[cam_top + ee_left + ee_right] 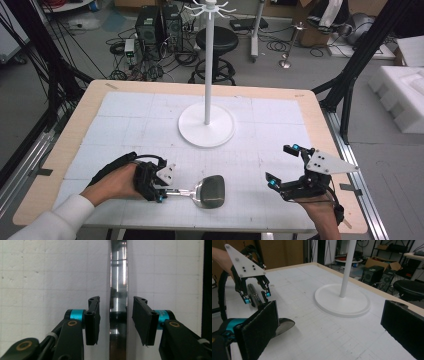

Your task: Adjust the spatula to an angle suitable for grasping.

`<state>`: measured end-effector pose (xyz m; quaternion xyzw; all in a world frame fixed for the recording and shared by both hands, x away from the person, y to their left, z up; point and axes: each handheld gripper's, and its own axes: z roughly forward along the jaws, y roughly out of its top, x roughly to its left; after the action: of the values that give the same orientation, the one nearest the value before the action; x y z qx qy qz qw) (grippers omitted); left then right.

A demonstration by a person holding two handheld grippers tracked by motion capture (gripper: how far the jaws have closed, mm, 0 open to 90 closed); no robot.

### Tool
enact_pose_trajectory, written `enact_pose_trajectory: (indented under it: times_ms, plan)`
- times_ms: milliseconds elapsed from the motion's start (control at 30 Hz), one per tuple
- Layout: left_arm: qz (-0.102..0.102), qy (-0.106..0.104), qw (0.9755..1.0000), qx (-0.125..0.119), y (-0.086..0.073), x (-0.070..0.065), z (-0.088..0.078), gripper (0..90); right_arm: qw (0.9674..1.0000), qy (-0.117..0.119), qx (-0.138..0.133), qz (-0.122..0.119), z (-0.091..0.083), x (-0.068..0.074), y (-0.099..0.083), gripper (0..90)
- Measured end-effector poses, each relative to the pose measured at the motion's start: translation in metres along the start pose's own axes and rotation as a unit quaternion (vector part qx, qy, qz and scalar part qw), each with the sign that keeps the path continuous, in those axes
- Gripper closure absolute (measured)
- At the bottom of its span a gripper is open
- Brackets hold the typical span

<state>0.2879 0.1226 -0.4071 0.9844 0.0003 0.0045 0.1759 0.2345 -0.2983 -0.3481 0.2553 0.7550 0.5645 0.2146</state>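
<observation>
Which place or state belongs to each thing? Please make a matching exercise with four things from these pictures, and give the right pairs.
Things:
1. left gripper
2. right gripper
3. metal spatula
4. white stand

Places or states:
A. upright at the middle of the table, round base flat on it
B. jaws open on either side of a shiny handle
C. lying flat near the front edge, blade to the right
D. jaws wide open, holding nothing

Pairs: 1-B, 2-D, 3-C, 4-A

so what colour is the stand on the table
White, pole and round base alike; the stand shows best in the high view.
</observation>
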Motion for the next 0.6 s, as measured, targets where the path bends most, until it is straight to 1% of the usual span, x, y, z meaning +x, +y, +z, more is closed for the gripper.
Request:
enact_pose_trajectory:
  times_ms: [33, 133, 400, 467, 533, 600]
  plan:
    - [0.001, 0.004, 1.0, 0.002, 0.0001, 0.0, 0.0001, 60.3, 1.0, 0.001, 0.0, 0.001, 0.0, 0.0001, 0.0001, 0.5]
    - [-0.001, 0.001, 0.9999, 0.01, 0.0001, 0.0007, 0.0004, 64.6, 1.0, 0.001, -0.001, 0.0, 0.0002, 0.0001, 0.0002, 0.5]
    - [-0.003, 0.002, 0.9997, 0.022, -0.0012, 0.0006, 0.0006, 66.8, 1.0, 0.002, 0.0, 0.002, -0.0001, 0.0001, 0.0001, 0.5]
    - [-0.006, 0.001, 0.9997, 0.024, -0.0012, 0.0007, 0.001, 68.2, 1.0, 0.002, -0.001, 0.0, 0.0001, 0.0001, 0.0002, 0.5]
    - [-0.003, -0.003, 0.9997, 0.026, -0.0008, 0.0008, 0.0013, 70.7, 1.0, 0.002, -0.001, 0.0, 0.0002, 0.0001, 0.0002, 0.5]
    - [-0.004, -0.005, 0.9996, 0.029, -0.0002, 0.0005, 0.0015, 72.6, 1.0, 0.002, -0.001, 0.002, 0.0, 0.0001, 0.0001, 0.5]
